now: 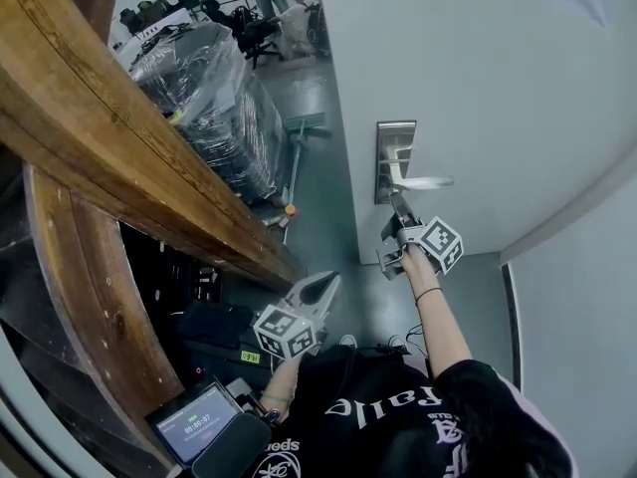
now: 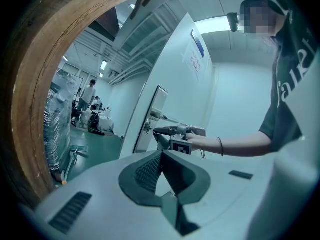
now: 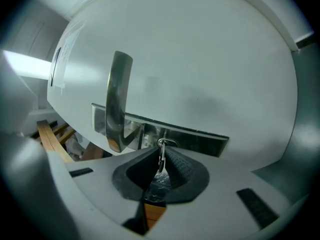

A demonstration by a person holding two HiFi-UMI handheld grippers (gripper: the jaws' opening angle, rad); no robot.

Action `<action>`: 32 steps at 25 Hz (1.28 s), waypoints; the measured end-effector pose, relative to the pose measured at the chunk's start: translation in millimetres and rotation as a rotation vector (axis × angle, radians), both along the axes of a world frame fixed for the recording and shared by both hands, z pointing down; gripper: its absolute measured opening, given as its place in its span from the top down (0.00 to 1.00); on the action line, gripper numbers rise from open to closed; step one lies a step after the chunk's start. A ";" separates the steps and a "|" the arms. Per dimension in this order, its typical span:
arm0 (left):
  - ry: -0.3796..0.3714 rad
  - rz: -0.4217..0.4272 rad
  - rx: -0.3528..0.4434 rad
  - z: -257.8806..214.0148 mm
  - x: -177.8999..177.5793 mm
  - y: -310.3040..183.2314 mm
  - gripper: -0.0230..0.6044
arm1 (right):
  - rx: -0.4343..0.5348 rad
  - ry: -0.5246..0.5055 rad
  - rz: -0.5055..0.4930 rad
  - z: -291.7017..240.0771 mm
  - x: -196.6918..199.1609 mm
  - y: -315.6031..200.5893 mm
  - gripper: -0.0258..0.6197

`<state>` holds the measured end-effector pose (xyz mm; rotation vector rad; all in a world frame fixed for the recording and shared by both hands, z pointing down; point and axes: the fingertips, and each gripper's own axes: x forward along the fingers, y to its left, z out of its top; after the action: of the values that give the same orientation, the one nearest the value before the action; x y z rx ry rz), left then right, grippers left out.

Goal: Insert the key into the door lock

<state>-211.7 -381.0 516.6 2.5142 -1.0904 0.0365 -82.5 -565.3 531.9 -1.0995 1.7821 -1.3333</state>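
Observation:
A white door carries a metal lock plate (image 1: 395, 139) with a lever handle (image 1: 426, 181). My right gripper (image 1: 399, 207) is pressed up to the plate's lower end, below the handle. In the right gripper view it (image 3: 161, 156) is shut on a small metal key (image 3: 161, 159), whose tip meets the keyhole cylinder (image 3: 165, 143) on the lock plate (image 3: 200, 140). How deep the key sits I cannot tell. The handle (image 3: 117, 99) rises to the left of it. My left gripper (image 1: 326, 287) hangs low and apart from the door; its jaws (image 2: 161, 155) are shut with nothing between them.
A heavy curved wooden frame (image 1: 109, 157) fills the left. Beyond it stands a plastic-wrapped stack (image 1: 214, 108), and a mop (image 1: 297, 157) lies on the green floor. A tablet (image 1: 199, 421) sits at bottom left. People (image 1: 289, 8) are far back in the room.

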 end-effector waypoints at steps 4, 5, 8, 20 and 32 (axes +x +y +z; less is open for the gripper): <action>-0.004 -0.018 0.000 1.1 7.6 0.5 0.96 | 0.028 0.108 -0.053 -1.5 3.6 9.2 0.90; -0.004 -0.024 -0.001 1.4 9.9 0.0 0.96 | 0.035 0.126 -0.071 -1.6 4.5 13.1 0.90; 0.001 -0.038 0.000 1.1 21.3 3.3 0.96 | 0.036 0.185 -0.126 3.2 10.5 32.2 0.90; 0.017 -0.152 -0.020 7.9 87.2 49.7 0.96 | 0.011 0.385 -0.404 39.3 43.3 127.9 0.90; 0.026 -0.244 -0.054 13.3 95.3 117.0 0.96 | 0.091 0.461 -0.492 22.4 47.9 205.9 0.90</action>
<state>-116.4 -264.0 529.9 2.3110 -1.3582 -0.0343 -34.6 -359.3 554.3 -1.0122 2.5535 -1.3180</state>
